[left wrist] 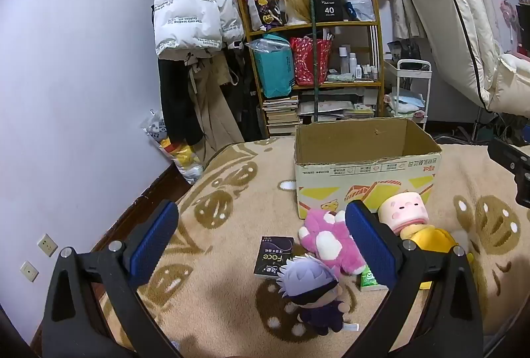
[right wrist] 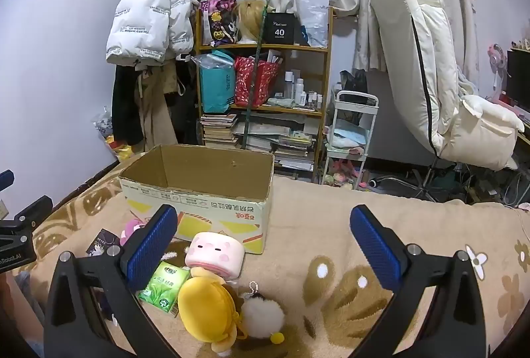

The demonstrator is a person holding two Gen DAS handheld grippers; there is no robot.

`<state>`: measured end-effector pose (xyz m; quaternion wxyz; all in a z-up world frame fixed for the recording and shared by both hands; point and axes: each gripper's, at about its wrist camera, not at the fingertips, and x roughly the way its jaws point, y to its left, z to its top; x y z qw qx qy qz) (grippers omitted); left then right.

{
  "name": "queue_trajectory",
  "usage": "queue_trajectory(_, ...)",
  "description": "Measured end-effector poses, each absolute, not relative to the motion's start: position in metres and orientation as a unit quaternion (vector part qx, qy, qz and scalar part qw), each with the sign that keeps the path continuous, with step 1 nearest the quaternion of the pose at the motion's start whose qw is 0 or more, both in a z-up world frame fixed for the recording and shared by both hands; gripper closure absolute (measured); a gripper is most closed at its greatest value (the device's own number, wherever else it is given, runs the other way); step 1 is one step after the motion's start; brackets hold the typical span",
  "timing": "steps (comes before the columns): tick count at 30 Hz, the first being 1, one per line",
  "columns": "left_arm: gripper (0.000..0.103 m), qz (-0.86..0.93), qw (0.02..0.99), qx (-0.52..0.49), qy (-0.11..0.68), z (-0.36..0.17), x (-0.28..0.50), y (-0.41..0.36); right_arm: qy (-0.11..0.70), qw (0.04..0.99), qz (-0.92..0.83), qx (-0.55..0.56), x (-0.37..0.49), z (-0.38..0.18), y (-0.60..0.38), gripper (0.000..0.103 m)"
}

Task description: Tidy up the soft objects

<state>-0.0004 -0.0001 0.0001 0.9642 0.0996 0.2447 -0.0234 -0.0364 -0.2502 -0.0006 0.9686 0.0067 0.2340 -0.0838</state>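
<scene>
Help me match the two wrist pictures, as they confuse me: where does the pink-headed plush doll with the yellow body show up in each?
Left wrist view: the pink-headed doll lies right of centre, in front of the cardboard box, partly behind a blue finger.
Right wrist view: the pink-headed doll lies low and left of centre, below the box's near right corner.
Shared landmark: the open cardboard box stands on the blanket just behind the doll in both.

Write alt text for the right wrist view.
Open right gripper hovers over a patterned blanket, holding nothing. Below lie a yellow plush, pink plush, white pompom and green pack, before an empty cardboard box.
</scene>
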Motion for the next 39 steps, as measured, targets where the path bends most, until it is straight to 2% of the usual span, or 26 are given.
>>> queue_trajectory(39,0.003,-0.03,0.961,0.1,0.255,-0.0016,0.0003,0.0006,0.237,0.968,-0.084,0.007,-0.0358,-0.0024,-0.2506,0.0)
